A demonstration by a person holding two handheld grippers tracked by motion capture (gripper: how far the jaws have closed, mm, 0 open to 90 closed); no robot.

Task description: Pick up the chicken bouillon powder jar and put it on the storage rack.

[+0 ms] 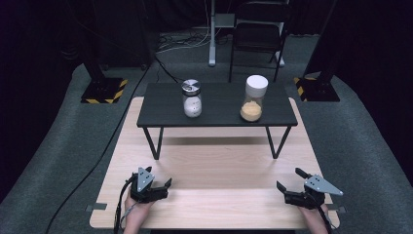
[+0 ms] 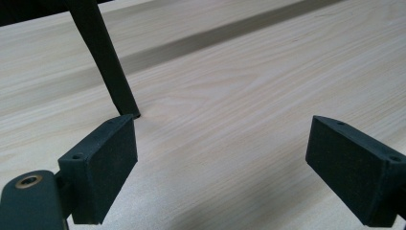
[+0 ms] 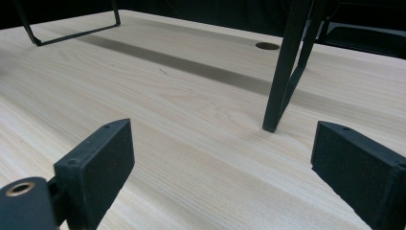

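On the near part of the pale wooden desk [image 1: 214,165], both grippers rest low with nothing between their jaws. At the near left corner the left gripper [image 1: 163,184] sits in the person's left hand [image 1: 136,212], jaws spread wide; in the left gripper view the left gripper [image 2: 220,163] has only bare wood grain between its two black pads, and one thin black leg [image 2: 107,67] of the small stand meets the desk just past the left pad. At the near right corner the right gripper [image 1: 288,179] is likewise released, jaws wide apart and pointing toward the middle of the desk; the right gripper view shows the right gripper [image 3: 222,167] over bare wood with another leg [image 3: 282,72] planted ahead of it.

Well apart from both grippers, across the far half of the desk, stands a small black stand [image 1: 216,105]. On its top are two jars, upright and apart: a jar with a silver lid [image 1: 192,99] holding something white on the left, and a taller jar with a white lid [image 1: 254,99] holding tan powder on the right.
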